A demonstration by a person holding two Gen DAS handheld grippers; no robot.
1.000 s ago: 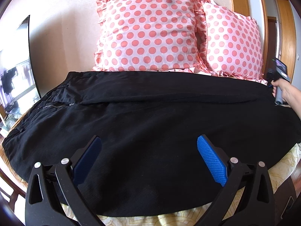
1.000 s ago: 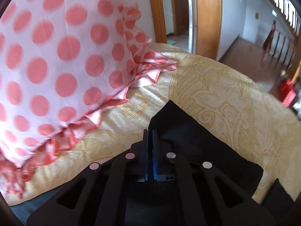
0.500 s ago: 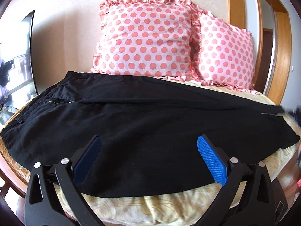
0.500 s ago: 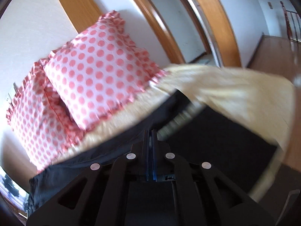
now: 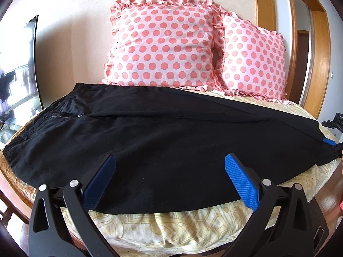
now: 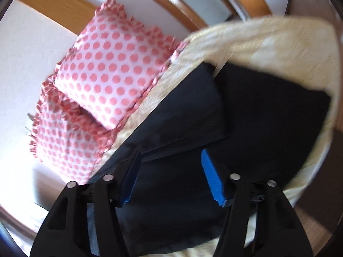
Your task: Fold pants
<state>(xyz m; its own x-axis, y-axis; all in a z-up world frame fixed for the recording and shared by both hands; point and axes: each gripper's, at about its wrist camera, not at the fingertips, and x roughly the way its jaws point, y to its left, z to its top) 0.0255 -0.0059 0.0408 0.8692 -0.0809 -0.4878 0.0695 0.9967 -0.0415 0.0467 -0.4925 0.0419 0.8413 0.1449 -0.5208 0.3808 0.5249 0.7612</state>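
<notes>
Black cotton pants (image 5: 163, 141) lie flat across my yellow patterned bedspread (image 5: 171, 224), legs side by side, waist at nine o'clock.

My right claw (image 6: 169, 177) has just been opening; its jaws stand apart with nothing between them, over the hems at three o'clock. My left claw (image 5: 169, 184) gapes empty at six o'clock. A one-layer pinch could skew the fold, or drag cloth into the pink polka-dot pillows (image 5: 163, 42) at twelve. No containers here.
</notes>
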